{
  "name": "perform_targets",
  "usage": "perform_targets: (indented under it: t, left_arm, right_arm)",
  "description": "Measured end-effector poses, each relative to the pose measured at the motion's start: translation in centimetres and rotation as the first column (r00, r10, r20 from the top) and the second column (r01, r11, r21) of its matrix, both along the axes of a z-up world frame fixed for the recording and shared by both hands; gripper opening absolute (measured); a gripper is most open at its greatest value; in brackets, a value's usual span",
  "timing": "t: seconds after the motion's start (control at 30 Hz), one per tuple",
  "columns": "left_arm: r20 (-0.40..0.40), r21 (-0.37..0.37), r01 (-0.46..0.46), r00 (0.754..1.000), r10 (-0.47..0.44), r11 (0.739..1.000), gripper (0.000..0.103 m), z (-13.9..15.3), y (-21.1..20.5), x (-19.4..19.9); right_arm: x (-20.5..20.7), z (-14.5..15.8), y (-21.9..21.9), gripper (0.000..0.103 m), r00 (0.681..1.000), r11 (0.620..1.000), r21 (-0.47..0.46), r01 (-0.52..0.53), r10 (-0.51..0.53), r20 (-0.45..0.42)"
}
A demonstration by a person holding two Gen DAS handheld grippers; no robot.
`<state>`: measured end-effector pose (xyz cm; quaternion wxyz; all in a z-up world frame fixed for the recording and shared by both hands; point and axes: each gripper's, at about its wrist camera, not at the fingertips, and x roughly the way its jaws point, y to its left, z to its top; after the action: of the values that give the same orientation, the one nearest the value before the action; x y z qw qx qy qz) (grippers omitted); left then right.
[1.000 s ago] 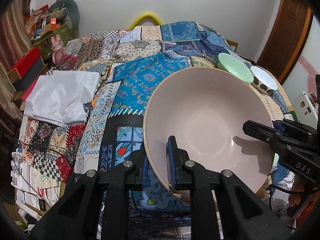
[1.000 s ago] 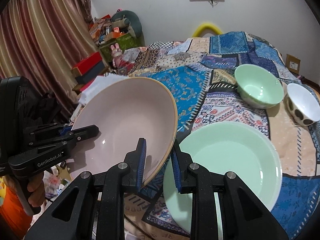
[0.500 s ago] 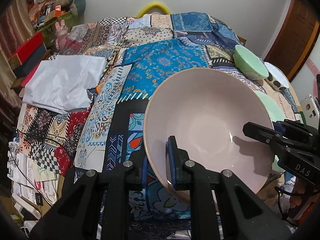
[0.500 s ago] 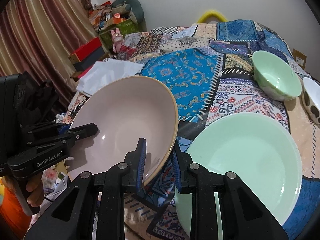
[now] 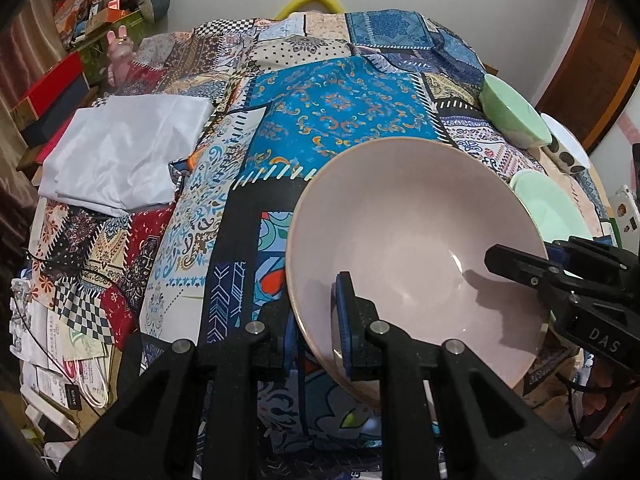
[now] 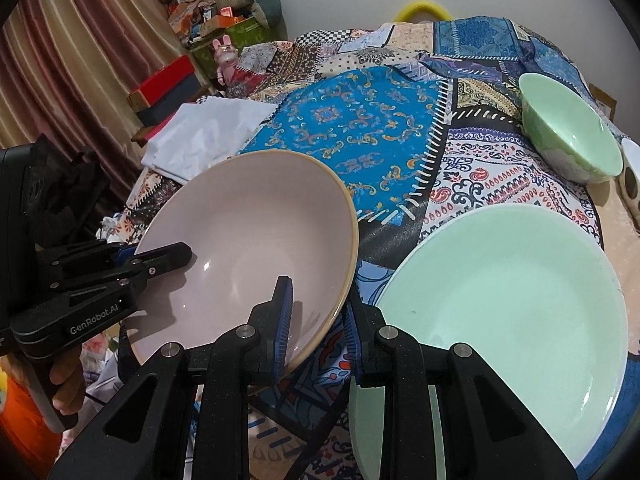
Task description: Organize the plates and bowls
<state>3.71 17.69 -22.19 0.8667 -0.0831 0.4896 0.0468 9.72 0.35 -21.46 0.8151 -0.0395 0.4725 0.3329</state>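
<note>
A: What is closest to the cameras?

B: The 2 grippers. The left gripper (image 5: 316, 320) is clamped on the near rim of the pink bowl (image 5: 416, 248), 1 blue pad inside the bowl and 1 outside. The right gripper (image 6: 316, 324) is closed on the opposite rim in the same way, so the bowl is pinched from 2 sides.

A: Is the bowl resting on anything?

B: It is tilted and carried between the grippers above the patchwork cloth (image 5: 332, 112); I cannot tell whether its underside touches the cloth. A hand (image 6: 64, 384) shows under the left tool's handle in the right wrist view.

A: What lies just past it?

B: The large green plate (image 6: 512, 292) lies flat on the cloth, just beside the pink bowl on the right gripper's side. In the left wrist view only a slice of it shows behind the bowl's rim.

A: And farther back?

B: A green bowl (image 6: 576, 140) stands upright beyond the plate, with a white spotted bowl (image 5: 568, 148) just beside it at the edge. On the other side, a folded white cloth (image 5: 124, 152) lies on the patchwork. Past that, red boxes (image 6: 168, 80) are stacked by the curtain (image 6: 72, 60), and a pink rabbit toy (image 6: 226, 58) stands near clutter at the wall.
</note>
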Motion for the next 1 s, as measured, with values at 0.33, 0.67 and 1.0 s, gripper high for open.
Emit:
perform_targets:
  t: [0.33, 0.67, 1.0]
  left_arm:
    - [-0.005, 0.007, -0.001, 1.0, 0.001, 1.0, 0.017, -0.2, 0.0, 0.0]
    - [0.068, 0.063, 0.001, 0.998, -0.006, 0.998, 0.035, 2.9, -0.4, -0.7]
    - [0.149, 0.089, 0.037, 0.988, -0.05, 0.995, 0.057, 6.7, -3.4, -0.7]
  right_arm:
    - [-0.3, 0.1, 0.4, 0.025, 0.999, 0.999, -0.036, -0.019, 0.02, 0.026]
    - [-0.4, 0.9, -0.6, 0.03, 0.999, 1.0, -0.008, -0.01, 0.01, 0.031]
    - [-0.8, 4.7, -4.2, 0.045, 0.989, 0.999, 0.038, 0.036, -0.041, 0.143]
